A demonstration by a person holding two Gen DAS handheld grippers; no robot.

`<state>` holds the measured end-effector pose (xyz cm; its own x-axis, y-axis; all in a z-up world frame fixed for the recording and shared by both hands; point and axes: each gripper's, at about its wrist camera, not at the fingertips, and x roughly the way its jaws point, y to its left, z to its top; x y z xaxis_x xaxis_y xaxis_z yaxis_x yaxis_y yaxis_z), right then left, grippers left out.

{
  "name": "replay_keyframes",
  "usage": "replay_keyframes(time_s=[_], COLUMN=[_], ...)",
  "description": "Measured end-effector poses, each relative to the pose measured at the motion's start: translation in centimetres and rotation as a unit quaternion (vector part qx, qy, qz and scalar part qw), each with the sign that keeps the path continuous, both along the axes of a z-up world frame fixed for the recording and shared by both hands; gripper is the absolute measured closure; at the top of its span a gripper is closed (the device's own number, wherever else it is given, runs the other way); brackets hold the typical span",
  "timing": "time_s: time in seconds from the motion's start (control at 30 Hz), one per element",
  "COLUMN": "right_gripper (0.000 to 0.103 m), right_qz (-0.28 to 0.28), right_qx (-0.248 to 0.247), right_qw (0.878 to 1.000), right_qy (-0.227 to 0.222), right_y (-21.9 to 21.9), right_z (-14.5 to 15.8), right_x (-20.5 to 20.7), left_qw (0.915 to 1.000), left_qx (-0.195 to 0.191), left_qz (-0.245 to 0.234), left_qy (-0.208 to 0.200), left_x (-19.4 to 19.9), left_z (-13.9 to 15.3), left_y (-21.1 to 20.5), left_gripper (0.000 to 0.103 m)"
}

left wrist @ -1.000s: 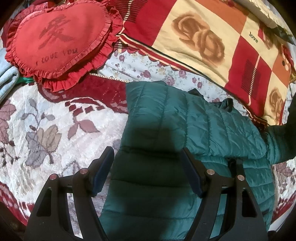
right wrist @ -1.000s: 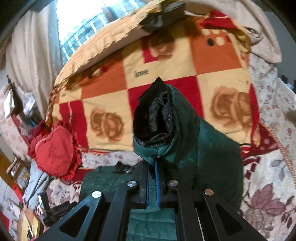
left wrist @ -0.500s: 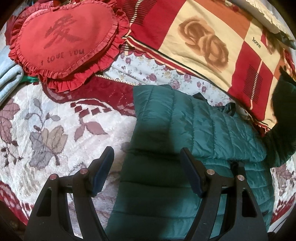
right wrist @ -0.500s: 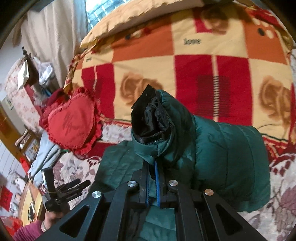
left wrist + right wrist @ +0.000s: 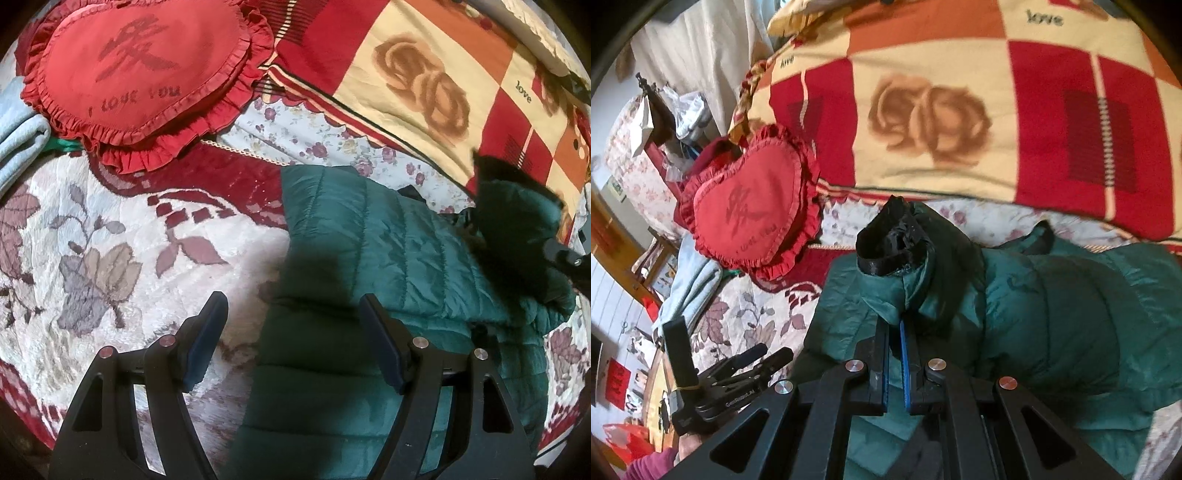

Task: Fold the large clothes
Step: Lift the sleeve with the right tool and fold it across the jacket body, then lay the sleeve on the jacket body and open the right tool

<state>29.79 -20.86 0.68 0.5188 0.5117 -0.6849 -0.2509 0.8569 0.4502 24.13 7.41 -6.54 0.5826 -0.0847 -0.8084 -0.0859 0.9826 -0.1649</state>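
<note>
We found the right gripper (image 5: 894, 325) clamped on the green jacket's sleeve (image 5: 905, 266); the left gripper (image 5: 291, 325) stood released above the jacket (image 5: 369, 240).

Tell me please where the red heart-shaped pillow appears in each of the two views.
Left wrist view: the red heart-shaped pillow fills the upper left, beyond the green jacket.
Right wrist view: the pillow sits left of centre, up and left of the held sleeve cuff.
Shared landmark: the checked blanket with roses, which borders the pillow in both views.
</note>
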Motion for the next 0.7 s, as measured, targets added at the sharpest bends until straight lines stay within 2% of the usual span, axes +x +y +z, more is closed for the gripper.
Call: replay_keyframes(time_s=[0.23, 0.33, 0.4, 0.47, 0.5, 0.6, 0.7], right_gripper=[0.098, 0.098, 0.089, 0.040, 0.029, 0.027, 0.027], right_qz=[0.013, 0.027, 0.037, 0.047, 0.049, 0.058, 0.053], right_qx=[-0.009, -0.038, -0.056, -0.054, -0.052, -0.078, -0.074], right_qw=[0.999, 0.998, 0.997, 0.997, 0.997, 0.995, 0.996], right_qy=[0.037, 0.042, 0.037, 0.036, 0.032, 0.013, 0.005], right_y=[3.0, 4.3, 5.0, 5.3, 5.3, 5.3, 4.2], right_z=[-3.6, -4.9, -5.3, -5.3, -5.0, -3.8, -2.7], right_x=[0.5, 0.4, 0.0, -0.5, -0.7, -1.8, -3.0], left_qw=[1.0000, 1.0000, 1.0000, 1.0000, 0.9999, 0.9999, 0.9997], left_qx=[-0.003, -0.007, -0.006, -0.007, -0.009, -0.014, -0.020], left_qz=[0.005, 0.003, 0.000, -0.003, -0.004, -0.005, -0.008], left_qy=[0.004, 0.001, -0.002, -0.004, -0.005, -0.006, -0.006], left_x=[0.1, 0.1, -0.1, -0.2, -0.2, -0.2, -0.3], left_z=[-0.2, 0.2, 0.7, 1.1, 1.3, 1.8, 2.2], left_y=[0.5, 0.3, 0.0, -0.4, -0.5, -1.1, -1.7], left_gripper=[0.029, 0.029, 0.029, 0.029, 0.029, 0.029, 0.029])
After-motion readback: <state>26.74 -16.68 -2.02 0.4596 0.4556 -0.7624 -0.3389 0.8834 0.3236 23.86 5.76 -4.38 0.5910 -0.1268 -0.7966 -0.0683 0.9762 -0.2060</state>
